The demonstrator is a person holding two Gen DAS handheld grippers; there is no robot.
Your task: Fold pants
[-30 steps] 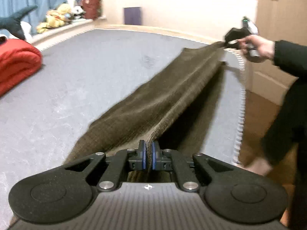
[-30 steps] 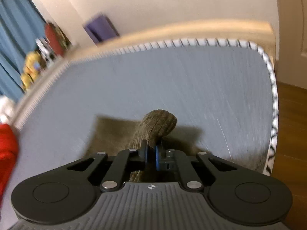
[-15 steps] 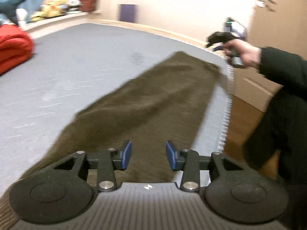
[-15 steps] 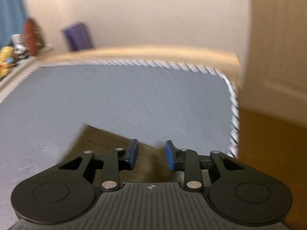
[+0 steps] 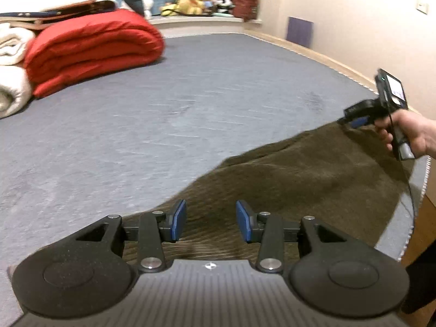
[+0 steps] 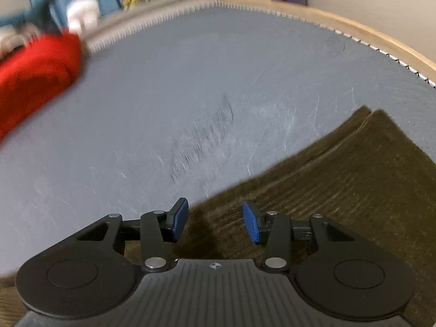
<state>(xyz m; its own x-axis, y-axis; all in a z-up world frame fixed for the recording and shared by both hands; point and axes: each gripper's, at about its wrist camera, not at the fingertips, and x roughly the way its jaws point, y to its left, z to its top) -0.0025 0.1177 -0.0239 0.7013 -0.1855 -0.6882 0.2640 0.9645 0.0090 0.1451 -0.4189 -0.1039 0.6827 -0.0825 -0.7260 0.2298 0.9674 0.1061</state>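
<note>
The brown corduroy pants (image 5: 313,177) lie flat in a long strip along the right side of the grey bed (image 5: 190,103). My left gripper (image 5: 211,219) hovers over their near end, open, with cloth below the blue pads but not pinched. In the left wrist view a hand (image 5: 411,133) holds my right gripper (image 5: 351,120) at the far end of the pants. In the right wrist view the right gripper (image 6: 215,219) is over the left edge of the pants (image 6: 340,179); its jaws are opening with nothing gripped between them.
A folded red quilt (image 5: 92,46) and white blankets (image 5: 11,62) are stacked at the far left of the bed. Plush toys (image 5: 190,0) line the window ledge. The bed's piped right edge (image 5: 417,190) borders wooden floor (image 5: 425,226).
Both grippers opened and let go of the pants, which dropped from a stretched, raised fold to lie flat on the bed. The right gripper swept sideways and both wrists rolled.
</note>
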